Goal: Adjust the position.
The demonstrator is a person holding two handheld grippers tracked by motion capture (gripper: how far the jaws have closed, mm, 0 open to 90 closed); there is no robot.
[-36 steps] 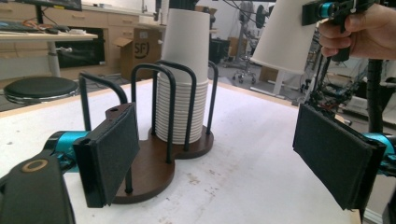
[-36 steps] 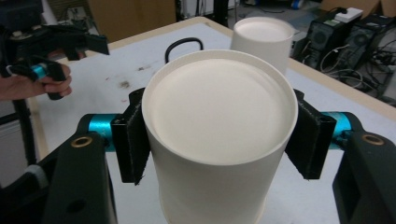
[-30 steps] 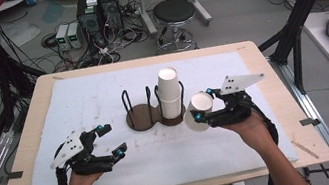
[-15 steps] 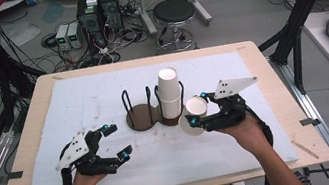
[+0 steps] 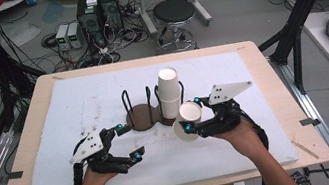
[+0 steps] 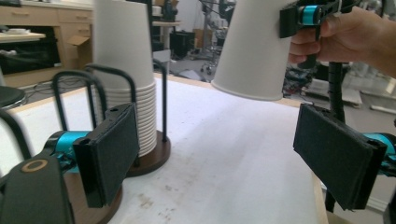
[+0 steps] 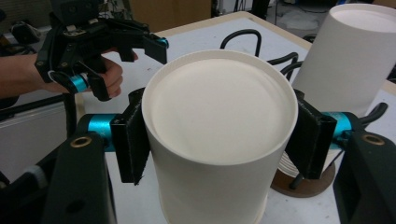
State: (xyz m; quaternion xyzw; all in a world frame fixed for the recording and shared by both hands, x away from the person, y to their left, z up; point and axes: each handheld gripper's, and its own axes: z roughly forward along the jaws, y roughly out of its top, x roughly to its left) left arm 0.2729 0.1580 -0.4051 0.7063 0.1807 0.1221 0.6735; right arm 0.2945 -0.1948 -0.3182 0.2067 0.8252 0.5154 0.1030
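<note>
My right gripper (image 5: 192, 114) is shut on a single white paper cup (image 5: 186, 121), held bottom-up above the mat just right of the holder. Seen from the right gripper view, the cup (image 7: 219, 107) sits squeezed between both pads (image 7: 133, 140). A stack of upturned white cups (image 5: 169, 90) stands in the right bay of a brown wooden holder (image 5: 142, 116) with black wire loops; its left bay is bare. My left gripper (image 5: 129, 140) is open and holds nothing, low over the mat near the holder's front left. In the left gripper view the stack (image 6: 123, 70) and the held cup (image 6: 254, 46) lie beyond its pads (image 6: 109, 149).
A white mat (image 5: 74, 112) covers most of the wooden table (image 5: 24, 146). Beyond the far edge stand a round stool (image 5: 174, 12), computer boxes and tangled cables. Black frame posts (image 5: 295, 40) rise at the right.
My left gripper has moved right, closer to the holder. The right gripper has shifted slightly left with the cup still in it.
</note>
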